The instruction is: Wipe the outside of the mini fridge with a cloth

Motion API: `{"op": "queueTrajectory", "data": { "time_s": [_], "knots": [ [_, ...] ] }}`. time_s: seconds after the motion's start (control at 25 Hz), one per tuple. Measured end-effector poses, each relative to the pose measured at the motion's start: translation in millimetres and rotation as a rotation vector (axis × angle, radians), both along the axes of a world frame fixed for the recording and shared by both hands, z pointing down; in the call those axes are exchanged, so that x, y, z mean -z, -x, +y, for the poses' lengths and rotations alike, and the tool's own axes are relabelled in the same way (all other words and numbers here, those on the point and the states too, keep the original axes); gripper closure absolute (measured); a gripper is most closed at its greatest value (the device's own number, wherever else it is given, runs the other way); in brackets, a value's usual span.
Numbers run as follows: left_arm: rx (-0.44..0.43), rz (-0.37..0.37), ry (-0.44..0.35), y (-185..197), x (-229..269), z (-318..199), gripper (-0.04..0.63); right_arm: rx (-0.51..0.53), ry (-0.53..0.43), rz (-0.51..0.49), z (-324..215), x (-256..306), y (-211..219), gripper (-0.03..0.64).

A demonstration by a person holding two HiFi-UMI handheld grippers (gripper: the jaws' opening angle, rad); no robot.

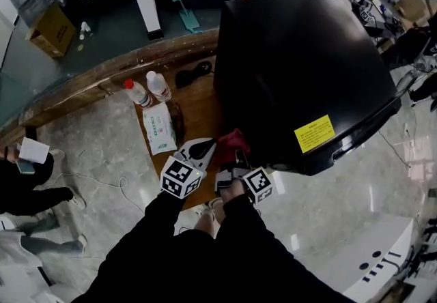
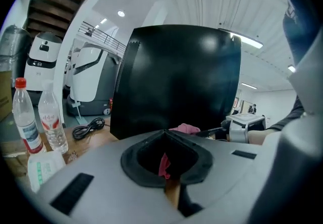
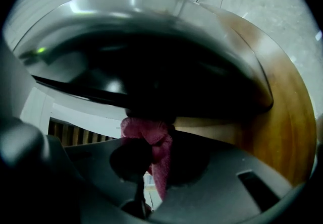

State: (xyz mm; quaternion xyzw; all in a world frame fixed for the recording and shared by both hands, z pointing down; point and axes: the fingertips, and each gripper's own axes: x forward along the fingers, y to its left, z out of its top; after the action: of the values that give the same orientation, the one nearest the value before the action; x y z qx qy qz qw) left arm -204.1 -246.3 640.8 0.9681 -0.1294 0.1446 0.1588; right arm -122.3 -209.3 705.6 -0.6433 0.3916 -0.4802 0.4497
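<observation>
Here, we read the scene as follows.

Mini fridge: the black mini fridge (image 1: 293, 69) stands upright on the wooden platform (image 1: 198, 100). Its long axis runs floor to ceiling and its top faces our head camera.
Fridge marking: a yellow label (image 1: 314, 134) sits at about 5 o'clock on the fridge in the head view.
Cloth: the dark red cloth (image 1: 231, 139) is bunched at the fridge's 7 o'clock corner, low down and touching the black wall.
Cloth axis: in the right gripper view it runs as a strip from 6 o'clock up to a wad at the tips, pointing into the fridge.
Right gripper: the right gripper (image 3: 151, 142) is clamped on the cloth, with its jaws closed around the strip.
Left gripper: the left gripper (image 2: 164, 132) has its tips pressed together and aimed at the fridge. A red sliver shows in the hollow behind them, and we cannot tell whether it is gripped.
Beside the fridge: two plastic bottles (image 1: 147, 89) stand at 9 o'clock. A white packet (image 1: 158, 128) lies at 8 o'clock and a coiled black cable (image 1: 192, 74) at 10 o'clock.
</observation>
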Motion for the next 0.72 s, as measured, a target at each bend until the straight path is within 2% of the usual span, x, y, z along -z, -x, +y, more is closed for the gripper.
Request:
{"op": "queueTrajectory", "data": {
  "time_s": [0.28,0.6,0.72],
  "knots": [
    [0.004,-0.05,0.055,5.6,-38.5,6.5,0.589,0.014,0.14,0.033,3.2,-63.0,-4.0,0.563],
    [-0.027,-0.078,0.061,16.3,-54.7,18.1,0.591,-0.008,0.219,0.004,14.4,-109.0,0.5,0.563],
    [-0.014,-0.067,0.063,25.8,-49.2,15.8,0.591,0.046,0.226,0.016,11.5,-109.6,4.8,0.565]
  ]
}}
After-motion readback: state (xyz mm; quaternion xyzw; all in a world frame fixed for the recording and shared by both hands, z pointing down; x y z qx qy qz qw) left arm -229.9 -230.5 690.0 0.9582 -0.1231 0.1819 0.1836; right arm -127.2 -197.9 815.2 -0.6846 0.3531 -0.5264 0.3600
